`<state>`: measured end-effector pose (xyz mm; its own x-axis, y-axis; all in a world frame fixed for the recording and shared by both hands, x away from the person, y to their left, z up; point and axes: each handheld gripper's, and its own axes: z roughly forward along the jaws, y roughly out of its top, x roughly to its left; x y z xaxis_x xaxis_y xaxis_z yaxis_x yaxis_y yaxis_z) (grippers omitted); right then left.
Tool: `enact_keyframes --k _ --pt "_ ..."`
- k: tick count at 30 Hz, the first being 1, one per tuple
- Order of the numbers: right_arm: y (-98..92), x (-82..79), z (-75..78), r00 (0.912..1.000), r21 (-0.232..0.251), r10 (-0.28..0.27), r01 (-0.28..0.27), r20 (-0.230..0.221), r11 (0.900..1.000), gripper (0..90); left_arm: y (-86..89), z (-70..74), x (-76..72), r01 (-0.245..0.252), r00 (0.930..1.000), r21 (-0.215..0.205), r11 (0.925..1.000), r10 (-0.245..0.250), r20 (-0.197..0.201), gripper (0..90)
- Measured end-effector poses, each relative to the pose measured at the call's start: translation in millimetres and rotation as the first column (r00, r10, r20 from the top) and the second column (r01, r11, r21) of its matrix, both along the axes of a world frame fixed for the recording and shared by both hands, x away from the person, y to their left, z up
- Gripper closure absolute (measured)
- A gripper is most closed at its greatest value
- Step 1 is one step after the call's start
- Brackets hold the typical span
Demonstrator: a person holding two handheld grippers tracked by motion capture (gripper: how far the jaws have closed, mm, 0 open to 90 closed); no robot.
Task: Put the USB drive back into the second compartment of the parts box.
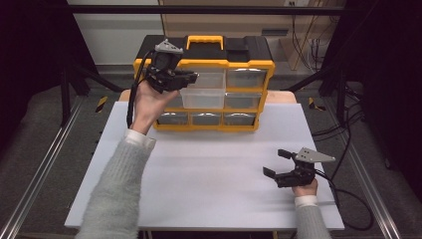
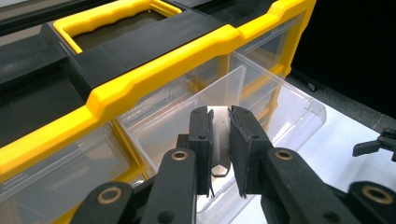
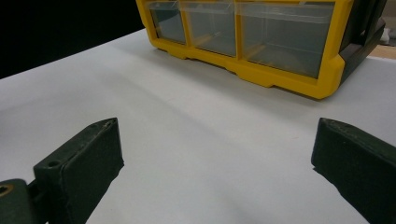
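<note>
Metal piece (image 2: 219, 140), small, flat and silvery, is pinched between the left gripper's (image 2: 219, 151) two black pads, clamped tight on it, with the lower tip poking out under the pads. It is held up above the pulled-out clear drawer (image 2: 261, 112) of the yellow and black organizer (image 1: 204, 82). That drawer sticks out from the middle row, in the centre column as seen in the high view (image 1: 203, 98). In the high view the left gripper (image 1: 186, 77) is raised in front of the organizer's upper left part, with the hand (image 1: 149, 102) under it and a grey sleeve behind. Organizer stands at the far edge of the white table (image 1: 209, 169). Right gripper (image 1: 276, 163) sits low over the table near the right edge, well apart from the organizer, jaws spread wide with nothing between them; in its own view (image 3: 215, 154) bare table shows between the pads.
</note>
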<state>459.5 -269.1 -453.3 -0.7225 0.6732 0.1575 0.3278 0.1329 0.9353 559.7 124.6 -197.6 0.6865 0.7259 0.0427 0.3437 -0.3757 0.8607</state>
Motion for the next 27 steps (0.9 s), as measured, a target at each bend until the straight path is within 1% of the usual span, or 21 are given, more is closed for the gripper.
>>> enact_keyframes --k 5,7,8,9,13,15,17,18,19,20,21,22,23,24,27 --pt "0.0 0.0 0.0 1.0 0.0 0.0 0.0 0.001 1.0 2.4 0.1 -3.9 2.1 0.002 1.0 0.011 0.9999 -0.002 -0.004 78.9" --pt "0.1 0.0 -0.1 1.0 -0.002 0.001 -0.001 0.0 1.0 2.4 0.3 -6.1 3.5 -0.002 1.0 0.006 1.0 0.002 -0.009 78.9" --pt "0.3 0.0 -0.2 1.0 -0.001 0.001 -0.001 -0.001 1.0 2.4 1.2 -6.7 4.4 -0.005 0.9999 0.017 0.9998 0.005 -0.009 78.9" --pt "0.3 0.0 -0.2 1.0 -0.002 0.001 -0.001 0.0 1.0 2.4 1.0 -8.2 5.1 -0.004 0.9999 0.011 0.9999 0.004 -0.015 78.9" --pt "0.3 0.1 -0.3 1.0 -0.002 0.0 0.0 0.0 1.0 2.4 1.7 -12.9 8.2 -0.012 0.9996 0.023 0.9997 0.013 -0.024 78.8" --pt "0.3 0.0 -0.2 1.0 -0.001 0.001 -0.001 0.0 1.0 2.4 1.1 -15.3 9.2 -0.014 0.9995 0.02 0.9997 0.015 -0.029 78.6" --pt "0.2 0.0 -0.1 1.0 -0.001 0.001 -0.001 0.0 1.0 2.4 1.3 -16.4 9.5 -0.021 0.9995 0.019 0.9996 0.022 -0.024 78.2" --pt "0.1 0.0 -0.1 1.0 -0.001 0.001 -0.001 0.0 1.0 2.4 1.8 -16.7 9.3 -0.017 0.9995 0.006 0.9998 0.017 -0.025 77.6" --pt "0.1 0.0 -0.1 1.0 -0.001 0.002 -0.002 0.0 1.0 2.4 2.7 -16.2 9.0 -0.015 0.9996 -0.003 0.9999 0.015 -0.024 76.3" --pt "0.1 0.0 -0.1 1.0 -0.001 0.001 -0.001 0.001 1.0 2.4 3.9 -15.2 8.0 -0.018 0.9997 -0.003 0.9998 0.018 -0.015 74.6" --pt "0.0 0.1 -0.1 1.0 -0.001 0.001 -0.001 0.002 1.0 2.4 5.2 -14.2 6.9 -0.019 0.9998 -0.004 0.9998 0.019 -0.009 71.7" --pt "0.1 -0.1 0.0 1.0 0.0 0.0 0.0 -0.001 1.0 2.4 6.0 -13.7 5.6 -0.02 0.9998 -0.017 0.9996 0.02 -0.01 68.3" --pt "0.1 0.1 0.0 1.0 -0.001 0.001 -0.001 0.0 1.0 2.4 7.5 -12.6 3.9 -0.022 0.9997 -0.021 0.9995 0.022 -0.003 64.3" --pt "0.2 -0.1 0.0 1.0 0.001 0.001 -0.001 -0.002 1.0 2.4 9.5 -11.4 1.8 -0.03 0.9995 -0.02 0.9993 0.03 0.012 60.3" --pt "0.0 -0.2 0.2 1.0 0.002 0.001 -0.001 0.0 1.0 2.4 14.8 -9.7 -4.9 -0.049 0.9981 -0.048 0.9977 0.05 0.035 46.1"
